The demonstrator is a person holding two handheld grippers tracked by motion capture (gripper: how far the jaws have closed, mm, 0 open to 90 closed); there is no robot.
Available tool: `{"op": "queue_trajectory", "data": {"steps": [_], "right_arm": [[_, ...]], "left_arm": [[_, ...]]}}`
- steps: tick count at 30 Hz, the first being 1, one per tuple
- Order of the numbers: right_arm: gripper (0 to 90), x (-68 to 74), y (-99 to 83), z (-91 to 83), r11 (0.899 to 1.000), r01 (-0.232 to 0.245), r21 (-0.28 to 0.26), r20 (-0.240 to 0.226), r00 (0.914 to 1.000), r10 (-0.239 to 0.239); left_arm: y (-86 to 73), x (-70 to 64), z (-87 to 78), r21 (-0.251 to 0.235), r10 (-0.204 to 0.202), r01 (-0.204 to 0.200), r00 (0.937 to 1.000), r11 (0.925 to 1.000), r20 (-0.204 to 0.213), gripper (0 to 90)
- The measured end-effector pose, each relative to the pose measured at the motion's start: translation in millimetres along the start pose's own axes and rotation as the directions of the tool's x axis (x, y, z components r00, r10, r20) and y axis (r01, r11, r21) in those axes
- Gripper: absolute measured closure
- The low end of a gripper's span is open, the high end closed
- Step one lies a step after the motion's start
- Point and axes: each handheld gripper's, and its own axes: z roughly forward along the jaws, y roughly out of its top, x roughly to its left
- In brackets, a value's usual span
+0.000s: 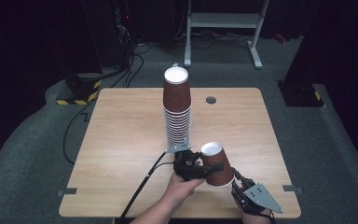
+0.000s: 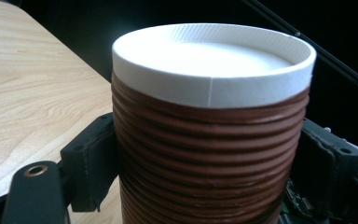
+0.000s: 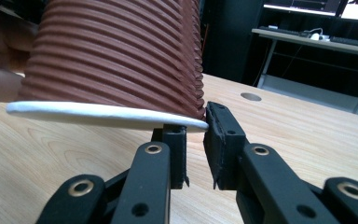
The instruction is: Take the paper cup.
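Right gripper [image 1: 237, 183]: near table edge, right of centre in the high view, grey three-cornered plate on top. Jaws a little apart, closing on the white rolled rim at the wide end of the cup [image 1: 216, 164]; in the right gripper view one jaw lies under the rim, the other against its outer edge [image 3: 195, 126]. Firm pinch or mere contact: cannot tell.

Left gripper [image 1: 204, 169]: just left of the cup, held in a hand [image 1: 181, 186], cable trailing towards the near edge. Jaws wide, one on each side of the ribbed brown wall, clamped on the cup's body [image 2: 209, 154].

Cup: brown, ribbed, paper; lifted off the table [image 1: 121, 154], tilted, white narrow end uppermost and towards the stack; held between the two grippers.

Stack of cups [image 1: 177, 109]: just beyond the left gripper, mid-table, upside down, white base on top, many white rims nested at the foot.

Table: light wood, round grey cable hole [image 1: 210, 100] near the far edge.

Beyond: dark floor, loose cables, white frame [image 1: 223, 21].
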Motion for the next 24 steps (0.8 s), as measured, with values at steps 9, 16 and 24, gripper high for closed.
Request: {"op": "queue_trajectory", "data": {"steps": [9,16,24], "right_arm": [[83.3,0.4,1.3,-1.8,1.0,0.01,-0.016,0.009,0.9999,-0.01],[84.4,1.4,2.1,-2.4,1.0,0.019,-0.018,0.012,0.9997,-0.019],[84.7,1.3,3.7,-3.9,0.999,0.025,-0.026,0.014,0.9996,-0.024]], "left_arm": [[3.9,-4.5,-3.4,-0.014,0.059,-0.06,0.997,0.9981,-0.05,15.5],[4.7,-6.3,-5.1,-0.018,0.076,-0.078,0.9954,0.9968,-0.058,14.7],[5.9,-6.8,-7.2,-0.02,0.093,-0.094,0.9933,0.9954,-0.069,13.1]]}}
